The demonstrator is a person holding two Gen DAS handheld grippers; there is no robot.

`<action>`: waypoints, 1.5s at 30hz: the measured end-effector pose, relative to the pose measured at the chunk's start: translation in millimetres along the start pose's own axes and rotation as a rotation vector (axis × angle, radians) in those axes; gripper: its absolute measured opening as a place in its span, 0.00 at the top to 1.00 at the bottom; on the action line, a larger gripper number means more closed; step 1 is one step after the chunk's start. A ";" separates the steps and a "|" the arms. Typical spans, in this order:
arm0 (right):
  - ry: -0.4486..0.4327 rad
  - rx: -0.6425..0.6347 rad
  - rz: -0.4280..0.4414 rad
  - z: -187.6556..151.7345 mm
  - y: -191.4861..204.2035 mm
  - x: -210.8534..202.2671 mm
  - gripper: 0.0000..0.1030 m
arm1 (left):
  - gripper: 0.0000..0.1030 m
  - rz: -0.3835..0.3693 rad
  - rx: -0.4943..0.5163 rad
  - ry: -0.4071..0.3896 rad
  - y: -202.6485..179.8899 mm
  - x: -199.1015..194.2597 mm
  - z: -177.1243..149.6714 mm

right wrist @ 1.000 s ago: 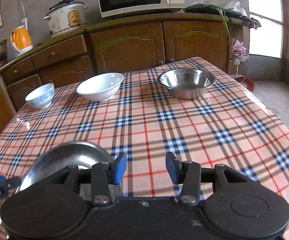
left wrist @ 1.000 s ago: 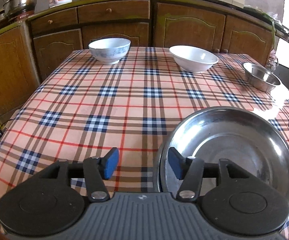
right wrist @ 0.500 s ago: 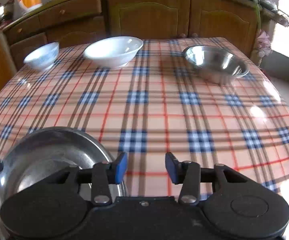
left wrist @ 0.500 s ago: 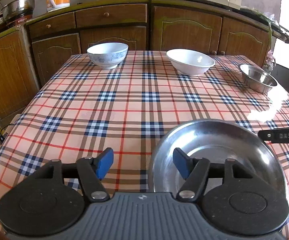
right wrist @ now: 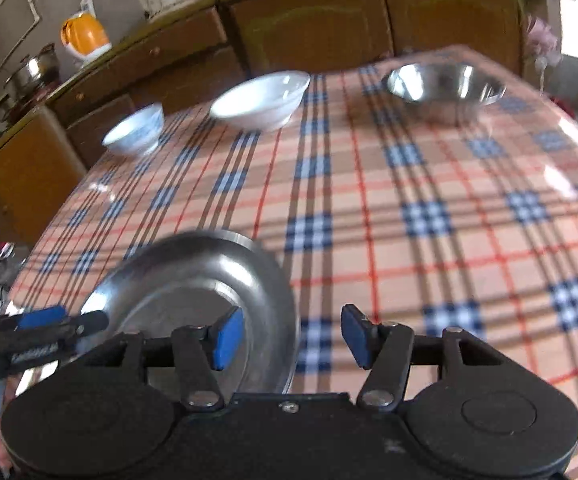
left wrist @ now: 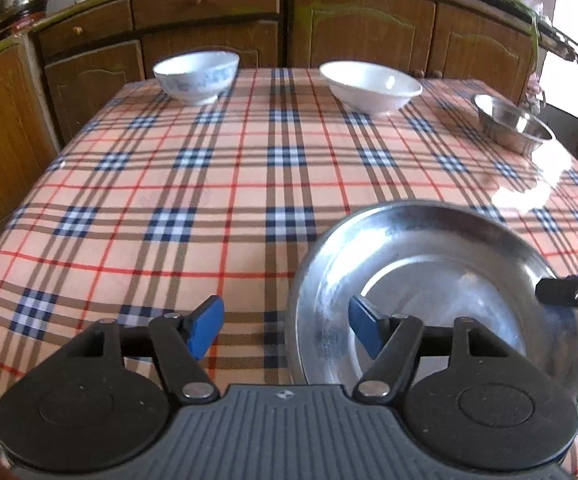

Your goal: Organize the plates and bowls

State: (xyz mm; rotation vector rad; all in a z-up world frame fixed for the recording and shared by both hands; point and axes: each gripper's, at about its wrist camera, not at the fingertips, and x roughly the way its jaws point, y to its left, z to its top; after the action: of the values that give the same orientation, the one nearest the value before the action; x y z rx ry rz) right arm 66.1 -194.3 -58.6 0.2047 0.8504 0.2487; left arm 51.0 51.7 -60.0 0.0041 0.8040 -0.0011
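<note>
Plaid-cloth table [left wrist: 217, 184] fills my feeds, wood cabinets [left wrist: 361, 36] behind. Round shiny steel plate [left wrist: 429, 264] sits at near edge. Left gripper [left wrist: 285, 328] apart, straddling plate's left rim w/o pinching; right gripper [right wrist: 289, 336] opening around its right rim. No legible writing.

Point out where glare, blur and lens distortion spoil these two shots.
Left wrist view: window glare whitens the tablecloth near the steel bowl; the fisheye bows the cabinets; the steel plate is fairly sharp. Right wrist view: motion blur smears the patterned bowl and the plate's rim; the window at the right blows out to white.
</note>
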 end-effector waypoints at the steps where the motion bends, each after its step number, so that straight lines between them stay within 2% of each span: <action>1: 0.011 0.005 0.003 -1.0 -0.7 3.3 0.35 | 0.33 -0.006 0.005 0.013 -0.3 3.1 -0.4; 3: 0.016 0.023 0.021 -3.6 -1.8 4.9 0.34 | 0.31 -0.022 0.009 0.035 0.0 9.6 -1.4; 6: 0.012 0.030 0.037 -3.9 -1.6 6.7 0.39 | 0.34 -0.044 -0.012 0.030 2.4 12.1 -0.3; 7: 0.017 0.034 0.054 -3.9 -1.2 8.0 0.58 | 0.42 -0.055 -0.012 0.027 1.9 12.5 0.0; 8: 0.027 0.044 0.076 -4.3 -0.8 9.0 0.68 | 0.46 -0.072 -0.003 0.021 0.3 12.3 0.1; 9: 0.014 0.047 0.072 -5.9 1.1 8.5 0.68 | 0.61 -0.090 0.010 0.015 -3.0 11.2 0.3; 13: -0.006 0.060 0.052 -4.8 -0.9 7.6 0.76 | 0.62 -0.089 -0.001 0.022 -8.1 10.4 1.3; 20: -0.074 0.052 0.018 8.3 -5.5 -10.0 0.76 | 0.63 -0.102 0.008 -0.015 -20.7 -1.9 12.4; 30: -0.162 0.057 -0.009 42.7 -14.9 -46.3 0.76 | 0.63 -0.113 0.022 -0.082 -43.5 -24.6 50.9; 45: -0.237 0.031 -0.075 104.6 -45.8 -101.1 0.76 | 0.63 -0.179 0.047 -0.122 -91.6 -43.2 111.0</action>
State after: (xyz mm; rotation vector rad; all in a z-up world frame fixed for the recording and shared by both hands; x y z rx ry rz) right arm 87.9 -276.1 68.2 0.2256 0.6257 0.1379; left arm 100.8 -40.3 47.8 -0.0233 0.6798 -0.1882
